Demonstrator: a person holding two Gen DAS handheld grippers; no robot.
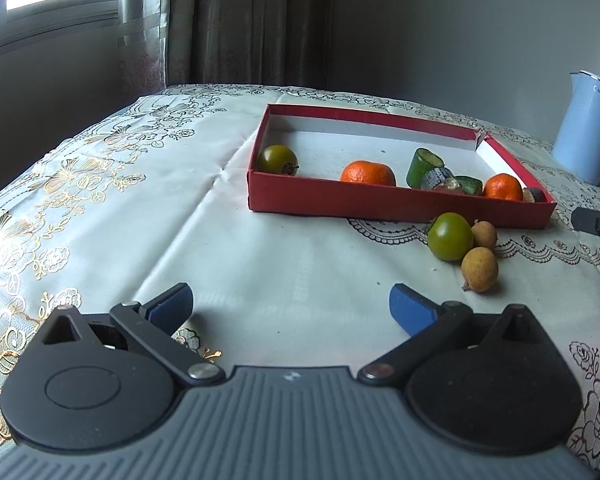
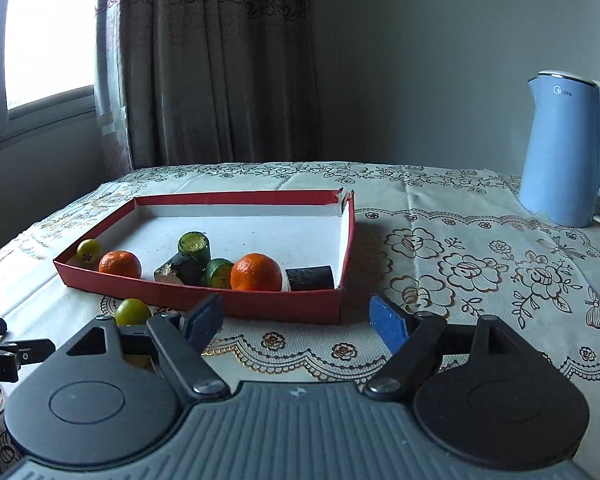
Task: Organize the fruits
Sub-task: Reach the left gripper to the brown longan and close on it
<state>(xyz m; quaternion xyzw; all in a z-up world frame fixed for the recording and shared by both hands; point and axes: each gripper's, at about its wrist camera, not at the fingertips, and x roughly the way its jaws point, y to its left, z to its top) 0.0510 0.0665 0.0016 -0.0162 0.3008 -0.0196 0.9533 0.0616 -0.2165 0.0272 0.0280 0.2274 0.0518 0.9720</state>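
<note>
Left wrist view showed the left claw (image 1: 291, 306) with its blue pads spread wide and nothing between them, low over the cloth (image 1: 228, 248). Ahead and to its right lay the loose fruit: a green fruit (image 1: 449, 237) touching two longans (image 1: 479, 269), all just outside the near wall of the red box (image 1: 396, 202). No long axis mattered; each was roundish. The box already held two oranges (image 1: 368, 173), another green fruit and several cut pieces.

In the right wrist view, the right claw (image 2: 296, 320) was also spread apart and empty, pointed at the box's near right corner. The green fruit (image 2: 132, 312) sat to its left, partly hidden behind its left finger. The longans could not be seen there.

Judging by this, the left claw had the clearer line: forward and rightward to the cluster.
</note>
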